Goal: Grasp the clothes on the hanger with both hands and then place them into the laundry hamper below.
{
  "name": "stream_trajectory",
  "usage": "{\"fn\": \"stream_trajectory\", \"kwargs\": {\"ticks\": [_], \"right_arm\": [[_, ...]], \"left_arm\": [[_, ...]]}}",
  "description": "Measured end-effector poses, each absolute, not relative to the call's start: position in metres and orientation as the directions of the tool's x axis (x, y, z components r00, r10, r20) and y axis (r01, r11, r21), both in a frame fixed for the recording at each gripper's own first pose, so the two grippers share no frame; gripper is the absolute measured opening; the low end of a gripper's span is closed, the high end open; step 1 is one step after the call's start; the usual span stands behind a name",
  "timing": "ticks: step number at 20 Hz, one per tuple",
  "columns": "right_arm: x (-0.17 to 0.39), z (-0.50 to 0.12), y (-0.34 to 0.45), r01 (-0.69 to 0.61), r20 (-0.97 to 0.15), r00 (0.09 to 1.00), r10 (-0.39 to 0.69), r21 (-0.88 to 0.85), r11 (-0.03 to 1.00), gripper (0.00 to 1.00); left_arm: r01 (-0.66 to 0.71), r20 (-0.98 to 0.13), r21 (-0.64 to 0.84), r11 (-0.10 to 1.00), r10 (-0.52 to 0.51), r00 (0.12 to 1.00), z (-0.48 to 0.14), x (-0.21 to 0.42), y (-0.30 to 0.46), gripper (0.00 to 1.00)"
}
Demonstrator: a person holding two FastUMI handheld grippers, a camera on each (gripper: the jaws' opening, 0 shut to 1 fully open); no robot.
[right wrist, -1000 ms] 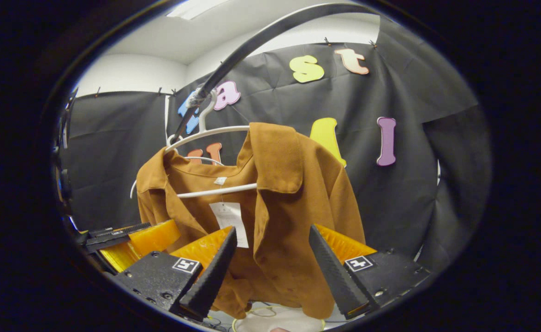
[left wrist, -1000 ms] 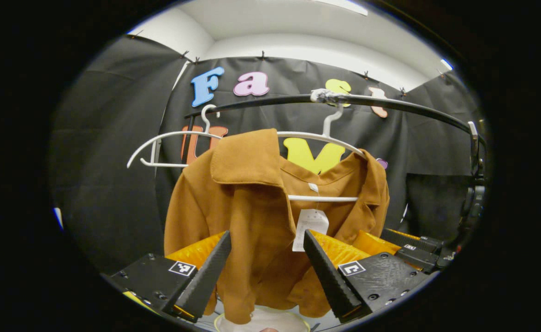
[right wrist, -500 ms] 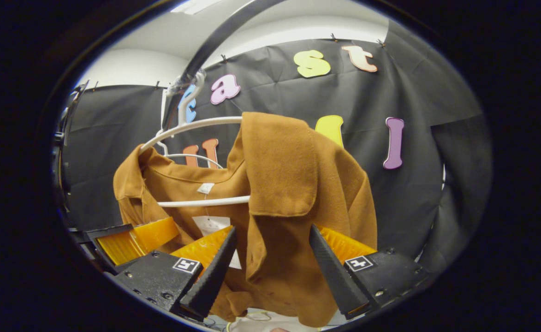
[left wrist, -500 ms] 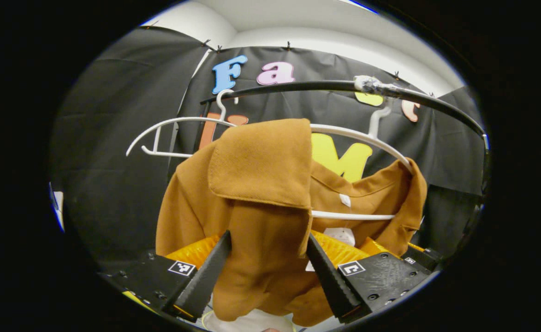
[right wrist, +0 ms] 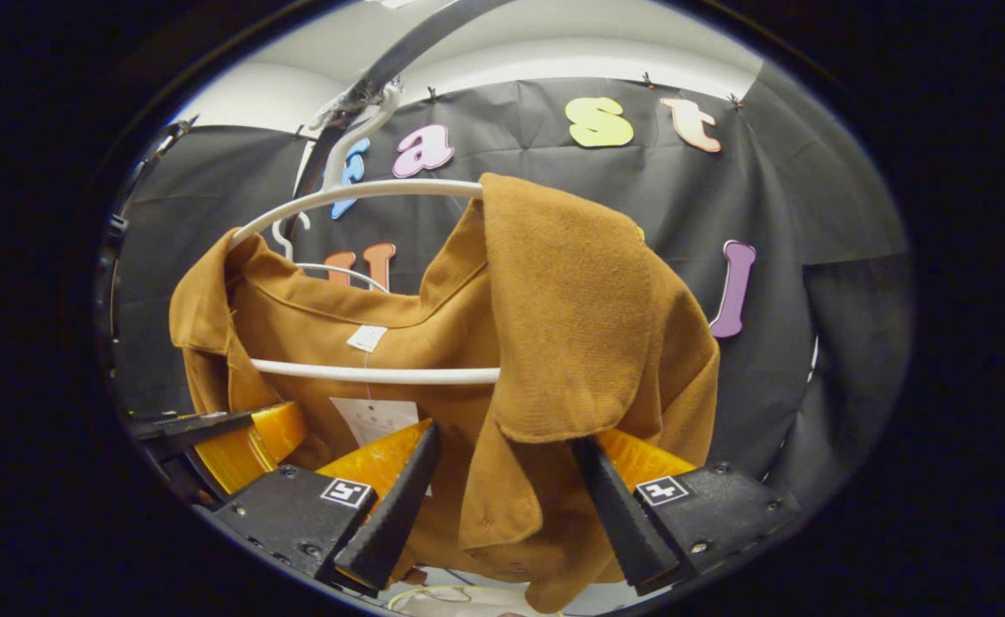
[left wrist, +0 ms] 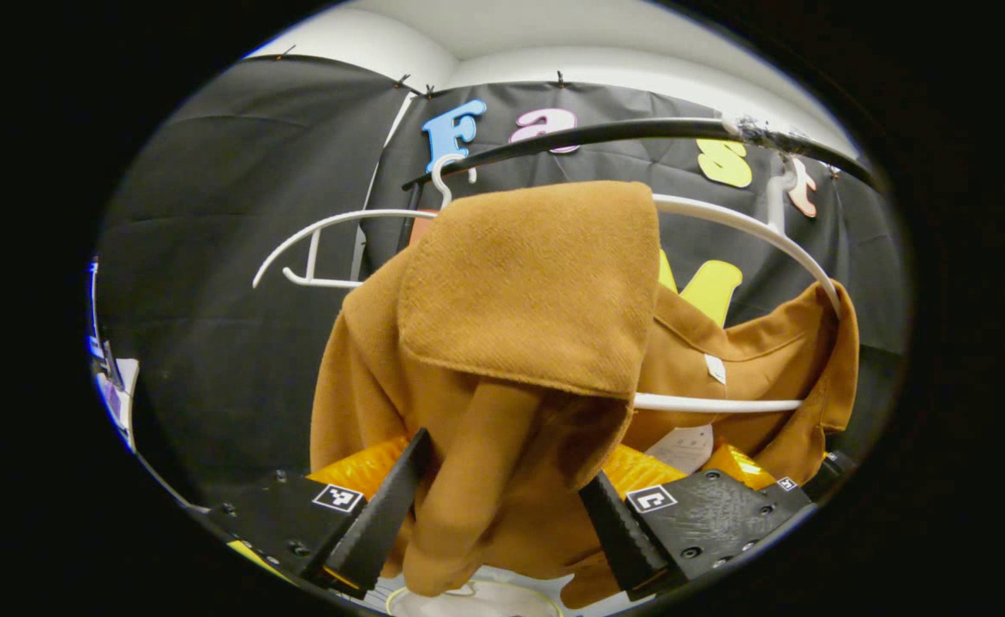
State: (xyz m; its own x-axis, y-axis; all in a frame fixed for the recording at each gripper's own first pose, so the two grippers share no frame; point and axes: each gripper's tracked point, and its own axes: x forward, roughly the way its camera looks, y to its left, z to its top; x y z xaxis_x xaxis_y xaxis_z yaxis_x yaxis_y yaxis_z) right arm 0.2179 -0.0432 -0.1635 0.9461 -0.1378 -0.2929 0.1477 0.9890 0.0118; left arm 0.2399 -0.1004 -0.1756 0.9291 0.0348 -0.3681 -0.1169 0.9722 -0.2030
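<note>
A brown jacket (left wrist: 528, 291) hangs on a white hanger (left wrist: 725, 218) from a black rail (left wrist: 639, 130). In the left gripper view my left gripper (left wrist: 502, 506) stands open, its fingers on either side of the jacket's front edge just under one collar flap. In the right gripper view the jacket (right wrist: 571, 308) hangs on the same hanger (right wrist: 356, 193), and my right gripper (right wrist: 502, 506) is open around the front edge under the other collar flap. The left gripper (right wrist: 211, 428) shows at the left of that view. A pale hamper rim (left wrist: 476, 598) shows below the jacket.
A second, bare white hanger (left wrist: 314, 248) hangs on the rail to the left of the jacket. A paper tag (right wrist: 373, 420) dangles inside the jacket's neck. The hamper rim (right wrist: 459, 600) shows under the jacket in the right gripper view.
Both grippers have moved forward and up toward the jacket; the collar flaps now loom larger and the front edges lie between the open fingers.
</note>
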Motion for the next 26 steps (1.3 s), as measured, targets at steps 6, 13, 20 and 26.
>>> {"fn": "stream_trajectory", "kwargs": {"ticks": [6, 13, 20, 26], "right_arm": [[0.212, -0.163, -0.059, 0.195, -0.282, 0.941, -0.189, -0.004, 0.981, 0.72], [0.185, -0.158, -0.085, 0.270, -0.258, 0.931, -0.256, 0.020, 0.963, 0.27], [0.150, -0.136, -0.124, 0.377, -0.185, 0.909, -0.373, -0.018, 0.926, 0.10], [0.129, -0.102, -0.159, 0.476, -0.060, 0.877, -0.478, -0.038, 0.879, 0.10]], "left_arm": [[-0.071, -0.335, -0.186, 0.980, 0.005, 0.942, -0.172, 0.239, -0.101, 0.62], [-0.020, -0.307, -0.201, 0.979, -0.043, 0.951, -0.164, 0.224, -0.092, 0.06], [0.026, -0.279, -0.235, 0.972, -0.093, 0.956, -0.140, 0.196, -0.078, 0.01], [-0.005, -0.253, -0.256, 0.967, -0.062, 0.965, -0.113, 0.185, -0.045, 0.01]]}}
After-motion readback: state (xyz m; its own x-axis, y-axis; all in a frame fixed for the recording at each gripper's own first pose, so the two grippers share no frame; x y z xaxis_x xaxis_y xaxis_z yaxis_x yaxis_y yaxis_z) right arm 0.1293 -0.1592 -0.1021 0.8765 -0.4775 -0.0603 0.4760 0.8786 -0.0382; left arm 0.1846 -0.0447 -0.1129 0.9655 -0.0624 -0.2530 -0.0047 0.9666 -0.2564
